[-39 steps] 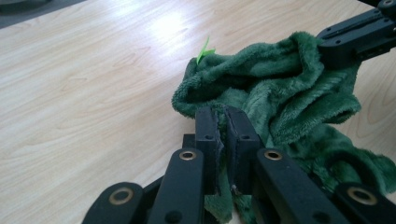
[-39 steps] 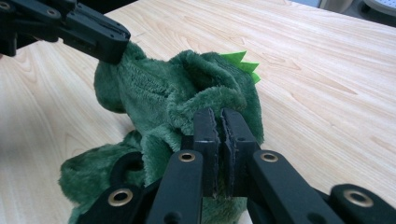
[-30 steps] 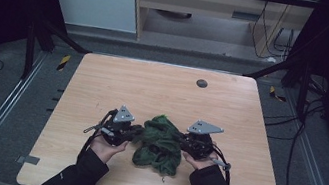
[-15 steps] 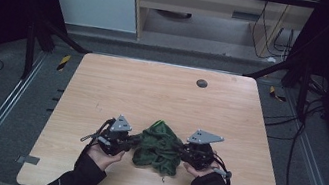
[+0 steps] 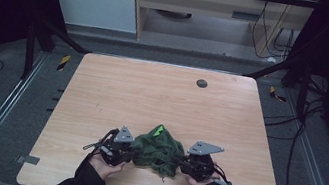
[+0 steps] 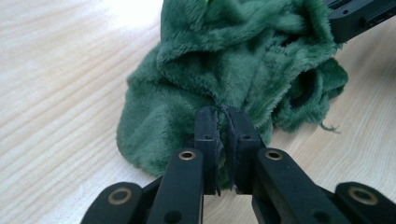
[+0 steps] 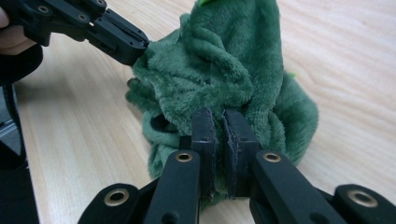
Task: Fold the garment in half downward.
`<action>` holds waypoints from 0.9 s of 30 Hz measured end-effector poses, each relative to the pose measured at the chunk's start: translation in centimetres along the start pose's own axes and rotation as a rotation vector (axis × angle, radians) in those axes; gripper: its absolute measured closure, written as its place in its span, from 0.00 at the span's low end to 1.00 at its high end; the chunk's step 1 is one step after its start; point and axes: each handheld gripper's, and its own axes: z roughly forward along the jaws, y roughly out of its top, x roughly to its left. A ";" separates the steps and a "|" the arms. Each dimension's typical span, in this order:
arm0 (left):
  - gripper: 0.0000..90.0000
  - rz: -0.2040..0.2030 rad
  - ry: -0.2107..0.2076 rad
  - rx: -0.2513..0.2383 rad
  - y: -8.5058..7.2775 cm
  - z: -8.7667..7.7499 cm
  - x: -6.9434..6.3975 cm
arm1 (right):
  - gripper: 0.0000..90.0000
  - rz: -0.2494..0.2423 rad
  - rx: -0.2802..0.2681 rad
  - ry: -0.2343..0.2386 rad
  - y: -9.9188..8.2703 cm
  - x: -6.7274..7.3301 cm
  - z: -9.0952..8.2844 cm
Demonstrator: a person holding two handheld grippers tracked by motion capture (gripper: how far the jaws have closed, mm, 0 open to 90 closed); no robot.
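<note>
The cloth (image 5: 159,148) sits bunched near the table's (image 5: 161,97) front edge, pinched on each side by your left gripper (image 6: 222,122) and right gripper (image 7: 220,126), jaws nearly closed on plush. Keep both grips firm and pull apart evenly to spread it.

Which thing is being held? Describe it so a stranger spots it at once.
Start at the wooden table and go to its near edge, where the left gripper and right gripper face each other. Bunched between them lies the green plush cloth, each gripper's jaws shut on one side. It is the table's one soft, fuzzy thing, unlike the small dark disc far back.
</note>
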 end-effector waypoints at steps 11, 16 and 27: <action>0.93 0.000 -0.009 0.030 -0.7 0.5 -0.2 | 0.92 0.022 0.027 0.012 -1.1 0.0 0.2; 0.93 0.007 -0.010 0.041 -1.0 0.7 -0.5 | 0.92 0.020 0.043 0.010 -1.6 0.2 0.3; 0.92 0.007 -0.014 0.042 -1.4 1.1 -0.7 | 0.89 0.009 0.074 -0.013 -1.9 0.3 0.5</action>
